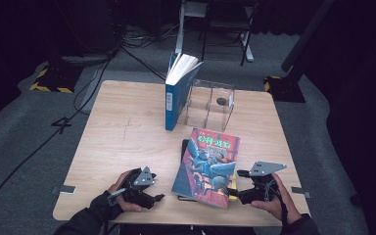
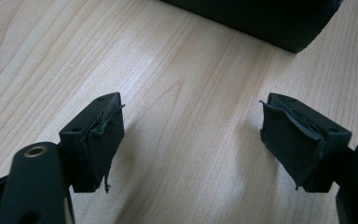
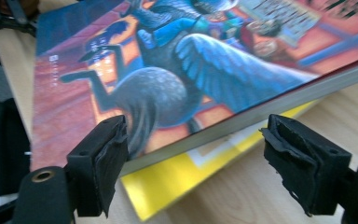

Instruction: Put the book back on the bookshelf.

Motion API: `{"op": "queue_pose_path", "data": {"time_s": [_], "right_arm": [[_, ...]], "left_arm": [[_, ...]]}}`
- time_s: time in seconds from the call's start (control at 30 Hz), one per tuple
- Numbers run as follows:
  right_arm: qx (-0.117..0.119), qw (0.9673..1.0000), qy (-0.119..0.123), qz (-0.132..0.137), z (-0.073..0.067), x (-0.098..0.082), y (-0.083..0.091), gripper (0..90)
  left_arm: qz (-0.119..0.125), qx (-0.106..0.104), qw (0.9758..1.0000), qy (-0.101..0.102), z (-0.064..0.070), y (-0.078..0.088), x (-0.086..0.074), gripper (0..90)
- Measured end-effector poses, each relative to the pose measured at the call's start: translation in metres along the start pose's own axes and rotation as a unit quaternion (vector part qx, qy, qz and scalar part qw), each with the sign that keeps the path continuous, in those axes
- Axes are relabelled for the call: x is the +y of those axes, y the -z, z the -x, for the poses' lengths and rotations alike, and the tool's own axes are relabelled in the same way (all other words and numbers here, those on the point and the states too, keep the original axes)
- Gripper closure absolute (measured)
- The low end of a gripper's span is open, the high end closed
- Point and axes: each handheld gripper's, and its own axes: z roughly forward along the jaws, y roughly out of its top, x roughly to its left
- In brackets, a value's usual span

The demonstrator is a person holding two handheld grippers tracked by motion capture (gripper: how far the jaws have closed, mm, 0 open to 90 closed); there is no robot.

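A book (image 1: 206, 167) with a colourful cover, a winged creature on red and blue, lies flat and closed in the lower middle of the high view, atop a yellow book (image 3: 177, 182) whose edge pokes out beneath.

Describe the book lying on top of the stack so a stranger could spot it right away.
On the wooden table, look at the near edge by the right gripper. There the colourful book lies flat atop a yellow book; unlike the blue book standing upright, its cover shows a winged creature.
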Motion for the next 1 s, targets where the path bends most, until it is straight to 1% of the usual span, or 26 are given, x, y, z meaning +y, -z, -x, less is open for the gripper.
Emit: {"op": "queue_pose_path", "data": {"time_s": [0.03, 0.07, 0.17, 0.2, 0.23, 0.27, 0.37, 0.63, 0.67, 0.73, 0.8, 0.87, 0.9, 1.0], "right_arm": [[0.008, 1.0000, -0.003, -0.001, 0.000, 0.000, -0.002, 21.3], [0.017, 0.9998, -0.013, -0.007, 0.000, 0.001, -0.005, 18.8], [0.024, 0.9995, -0.019, -0.011, 0.002, 0.002, -0.007, 17.3], [0.038, 0.9987, -0.030, -0.018, 0.004, 0.003, -0.010, 15.8], [0.038, 0.9987, -0.030, -0.018, 0.004, 0.003, -0.010, 15.8], [0.044, 0.9982, -0.036, -0.022, 0.007, 0.003, -0.011, 14.7], [0.056, 0.9977, -0.025, -0.030, 0.011, 0.006, -0.013, 13.5], [0.049, 0.9981, 0.003, -0.036, 0.009, 0.010, -0.012, 13.1], [0.046, 0.9984, 0.013, -0.032, 0.008, 0.011, -0.011, 14.7], [0.036, 0.9988, 0.026, -0.023, 0.006, 0.013, -0.010, 17.2], [0.033, 0.9987, 0.032, -0.020, 0.004, 0.015, -0.008, 17.5], [0.032, 0.9989, 0.033, -0.014, 0.005, 0.016, -0.007, 19.2], [0.033, 0.9989, 0.031, -0.012, 0.005, 0.017, -0.007, 19.2], [0.037, 0.9987, 0.033, -0.009, 0.007, 0.018, -0.008, 19.3]], "left_arm": [[-0.001, -0.001, 1.0000, -0.003, -0.001, 0.000, 0.000, 21.0], [-0.002, -0.004, 1.0000, -0.005, -0.001, -0.001, 0.001, 20.1], [-0.003, -0.005, 1.0000, -0.007, -0.002, -0.002, 0.002, 19.2], [-0.002, -0.006, 1.0000, -0.008, -0.002, -0.002, 0.002, 18.6], [-0.004, -0.006, 0.9999, -0.008, -0.002, -0.002, 0.002, 18.6], [-0.002, -0.006, 1.0000, -0.007, -0.002, -0.003, 0.003, 18.5], [-0.003, -0.008, 0.9999, -0.009, -0.002, -0.003, 0.003, 18.5], [-0.004, -0.010, 0.9999, -0.012, -0.003, -0.003, 0.004, 18.3], [-0.004, -0.009, 0.9999, -0.012, -0.003, -0.003, 0.004, 18.3], [-0.004, -0.010, 0.9999, -0.012, -0.003, -0.003, 0.004, 18.3], [-0.004, -0.010, 0.9999, -0.012, -0.003, -0.004, 0.004, 18.3], [-0.004, -0.010, 0.9999, -0.012, -0.003, -0.004, 0.004, 18.3], [-0.003, -0.010, 0.9999, -0.012, -0.003, -0.004, 0.004, 18.3], [-0.004, -0.010, 0.9999, -0.012, -0.003, -0.004, 0.004, 18.3]]}}
